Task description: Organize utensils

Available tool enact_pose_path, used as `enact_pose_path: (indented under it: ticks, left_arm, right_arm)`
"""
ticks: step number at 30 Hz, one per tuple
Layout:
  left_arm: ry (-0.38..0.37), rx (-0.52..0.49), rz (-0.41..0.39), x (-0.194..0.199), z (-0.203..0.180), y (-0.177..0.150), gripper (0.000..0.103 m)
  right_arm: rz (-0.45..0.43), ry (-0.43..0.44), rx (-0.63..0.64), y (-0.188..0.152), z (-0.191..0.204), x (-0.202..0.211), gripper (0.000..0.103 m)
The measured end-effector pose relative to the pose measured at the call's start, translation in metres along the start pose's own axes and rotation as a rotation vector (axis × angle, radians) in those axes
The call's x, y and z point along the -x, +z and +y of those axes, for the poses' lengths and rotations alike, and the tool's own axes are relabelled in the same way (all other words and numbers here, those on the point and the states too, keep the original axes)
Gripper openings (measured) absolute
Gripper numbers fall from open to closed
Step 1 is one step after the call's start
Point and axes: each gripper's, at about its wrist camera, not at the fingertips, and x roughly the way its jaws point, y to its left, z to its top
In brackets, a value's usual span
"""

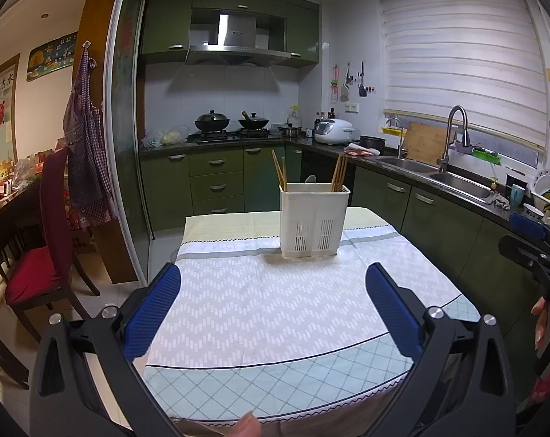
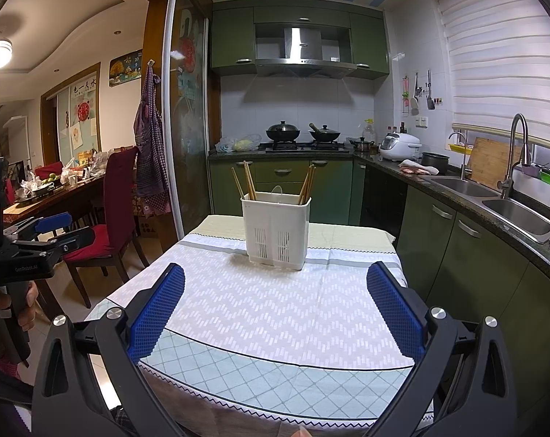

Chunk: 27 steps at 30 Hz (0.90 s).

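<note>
We are holding the left gripper (image 1: 273, 287) and right gripper (image 2: 275, 286) spread wide and empty, and should be approaching the chopsticks (image 2: 247, 184) in the frame-centre caddy (image 2: 276, 231) slowly, pinching one cluster

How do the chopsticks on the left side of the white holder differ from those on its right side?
The left chopsticks lean leftward, tips fanning apart; the right chopsticks lean rightward in a tighter bundle. The left chopsticks look paler, the right chopsticks slightly redder-brown. Both stand handle-up in the white holder on the tablecloth, rising to a similar height. Both the left gripper and right gripper are open, away from them.
</note>
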Motion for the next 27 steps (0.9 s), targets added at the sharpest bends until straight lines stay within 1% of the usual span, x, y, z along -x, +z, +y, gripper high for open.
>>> enact_pose_path:
  ticks: [5,7,16,19,23,25,27]
  left_arm:
    - [-0.008,0.007,0.002,0.001,0.004,0.002,0.097]
    - [0.003,0.011,-0.003,0.002,0.007,0.002,0.097]
    - [-0.005,-0.015,0.008,-0.002,0.009,0.002,0.097]
    - [-0.021,-0.009,0.020,-0.005,0.009,0.002,0.097]
    - [-0.060,0.018,0.028,-0.008,0.014,0.003,0.097]
    - [-0.065,0.026,0.025,-0.008,0.016,0.004,0.097]
    - [-0.051,0.022,0.023,-0.007,0.016,0.004,0.097]
  right_arm:
    - [0.003,0.003,-0.001,-0.001,0.000,-0.004,0.099]
    - [0.004,0.005,0.002,-0.003,0.000,-0.004,0.099]
    - [0.012,0.007,0.003,-0.005,-0.003,-0.005,0.099]
    - [0.014,0.008,0.004,-0.005,-0.004,-0.006,0.099]
    - [0.015,0.007,0.002,-0.005,-0.004,-0.007,0.099]
    - [0.015,0.009,0.003,-0.005,-0.004,-0.007,0.099]
    - [0.016,0.007,0.005,-0.005,-0.004,-0.007,0.099]
